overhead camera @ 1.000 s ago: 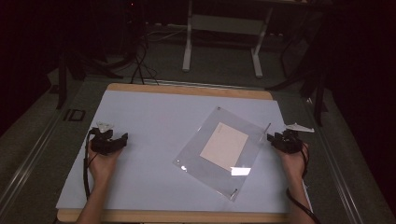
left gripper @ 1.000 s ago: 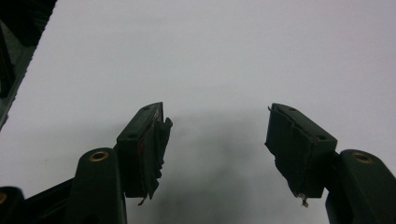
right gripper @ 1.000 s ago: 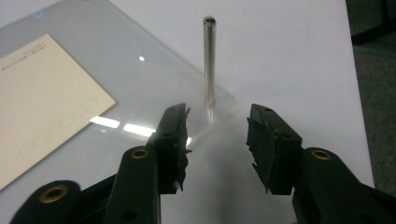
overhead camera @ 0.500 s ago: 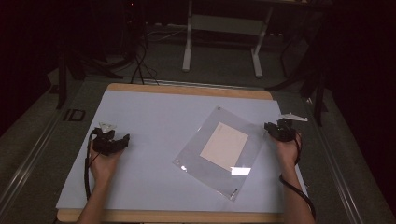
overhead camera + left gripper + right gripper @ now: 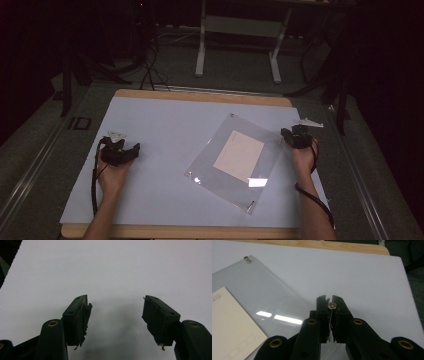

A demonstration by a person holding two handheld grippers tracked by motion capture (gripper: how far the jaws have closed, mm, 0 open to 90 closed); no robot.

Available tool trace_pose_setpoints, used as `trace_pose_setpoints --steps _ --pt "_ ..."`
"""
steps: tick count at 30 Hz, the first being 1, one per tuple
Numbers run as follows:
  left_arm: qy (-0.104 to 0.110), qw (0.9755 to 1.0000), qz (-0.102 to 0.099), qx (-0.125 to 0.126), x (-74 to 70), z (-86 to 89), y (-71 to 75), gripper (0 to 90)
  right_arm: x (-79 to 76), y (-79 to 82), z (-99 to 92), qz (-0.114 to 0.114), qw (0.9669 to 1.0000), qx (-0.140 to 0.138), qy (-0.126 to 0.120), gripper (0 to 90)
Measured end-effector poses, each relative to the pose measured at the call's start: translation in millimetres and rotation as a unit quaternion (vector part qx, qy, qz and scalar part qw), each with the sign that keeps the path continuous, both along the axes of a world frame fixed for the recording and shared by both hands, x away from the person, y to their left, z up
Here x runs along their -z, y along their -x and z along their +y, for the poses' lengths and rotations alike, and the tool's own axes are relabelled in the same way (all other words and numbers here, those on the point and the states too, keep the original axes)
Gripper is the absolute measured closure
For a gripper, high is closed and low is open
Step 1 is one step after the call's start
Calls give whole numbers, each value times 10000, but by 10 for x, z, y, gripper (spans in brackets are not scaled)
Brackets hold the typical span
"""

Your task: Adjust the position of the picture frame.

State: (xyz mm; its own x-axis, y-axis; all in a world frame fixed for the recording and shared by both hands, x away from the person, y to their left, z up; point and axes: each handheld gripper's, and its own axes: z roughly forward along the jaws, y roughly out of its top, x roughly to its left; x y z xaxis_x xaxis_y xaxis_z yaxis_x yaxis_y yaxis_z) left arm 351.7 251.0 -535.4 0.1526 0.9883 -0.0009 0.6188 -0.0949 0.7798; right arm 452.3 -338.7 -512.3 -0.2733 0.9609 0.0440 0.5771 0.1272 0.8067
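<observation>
A clear acrylic frame (image 5: 234,194) lies askew on the pale blue mat (image 5: 170,125), with a cream card (image 5: 239,155) inside it. My right gripper (image 5: 286,134) is at the frame's right corner. In the right gripper view its jaws have just been closing, and my right gripper (image 5: 330,298) is shut on the thin acrylic edge with a small metal stud (image 5: 332,306) between the pads. The card (image 5: 232,322) shows at lower left there. My left gripper (image 5: 135,148) rests on the mat at the left, well away from the frame. My left gripper (image 5: 116,300) stands open over bare mat.
A second metal stud (image 5: 247,259) sits at the frame's far corner. The mat lies on a wooden table whose edge (image 5: 200,96) shows at the back. A white stand's legs (image 5: 237,45) and cables stand on the dark floor beyond.
My right hand slid a little left and away from me to the frame's right corner, and its jaws closed there. The left hand stayed put.
</observation>
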Motion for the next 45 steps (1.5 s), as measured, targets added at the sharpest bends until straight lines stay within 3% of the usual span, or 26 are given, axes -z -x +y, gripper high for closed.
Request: trace_pose_setpoints --steps 4,6,7,8,10,13,14,15,16,17,20,21,22,23,24,25,26,27,28,32,33,34,37,41,42,45 --pt "-8 10000 1 -14 1 5 -2 376 -19 -97 131 11 10000 -92 -13 852" --pt "1 10000 -14 -30 -3 8 1 376 -22 -211 323 53 9996 -283 -36 851" --pt "1 10000 -14 -30 -3 8 1 376 -22 -211 323 53 9996 -283 -36 851" --pt "-5 10000 -28 -40 -5 15 3 376 -20 -285 474 88 9989 -466 -31 851" --pt "-4 10000 -28 -54 -5 21 4 376 -22 -311 535 106 9986 -523 -31 851" --pt "-19 10000 -24 -70 -4 34 5 377 -46 -421 818 141 9963 -848 -18 851" --pt "-12 10000 -41 -86 -5 40 7 377 -64 -482 996 143 9947 -1017 -40 850" --pt "-12 10000 -41 -86 -5 40 7 377 -64 -482 996 143 9947 -1017 -40 850" --pt "-1 9999 -49 -89 -6 40 8 376 -92 -540 1175 155 9926 -1202 -105 847" --pt "-4 9999 -53 -91 -7 41 9 376 -92 -540 1175 155 9926 -1202 -105 847" --pt "-17 10000 -56 -75 -12 41 14 377 -183 -621 1561 125 9880 -1537 -115 843" --pt "-17 10000 -56 -75 -12 41 14 377 -183 -621 1561 125 9880 -1537 -115 843" --pt "-32 9999 -69 -72 -15 32 18 377 -222 -654 1750 124 9850 -1718 -109 842" --pt "-32 9999 -69 -72 -15 32 18 377 -222 -654 1750 124 9850 -1718 -109 842" --pt "-44 9999 -86 -54 -19 20 24 378 -242 -679 1929 121 9829 -1836 -92 842" --pt "-44 9999 -86 -54 -19 20 24 378 -242 -679 1929 121 9829 -1836 -92 842" --pt "-61 9999 -102 -32 -23 7 29 378 -228 -700 2084 167 9812 -1922 -90 842" --pt "-61 9999 -102 -32 -23 7 29 378 -228 -700 2084 167 9812 -1922 -90 842" --pt "-84 9999 -111 -5 -24 -4 31 378 -177 -715 2208 209 9802 -1964 -106 842" --pt "-100 9999 -105 30 -21 -19 31 378 -7 -719 2372 323 9800 -1962 -43 843" --pt "-100 9999 -105 30 -21 -19 31 378 -7 -719 2372 323 9800 -1962 -43 843" --pt "-106 9999 -111 45 -22 -26 35 378 -6 -736 2354 420 9798 -1944 -217 839" --pt "-96 9999 -111 57 -25 -29 38 378 -23 -727 2359 423 9788 -2001 -82 838" --pt "-20 9998 -177 95 -37 -25 46 378 -23 -692 2337 358 9794 -1985 -120 744" --pt "71 9997 -194 130 -34 -16 37 378 -18 -649 2315 316 9784 -2040 -36 695" --pt "119 9996 -197 143 -33 -8 31 379 -3 -593 2284 303 9774 -2091 102 675"
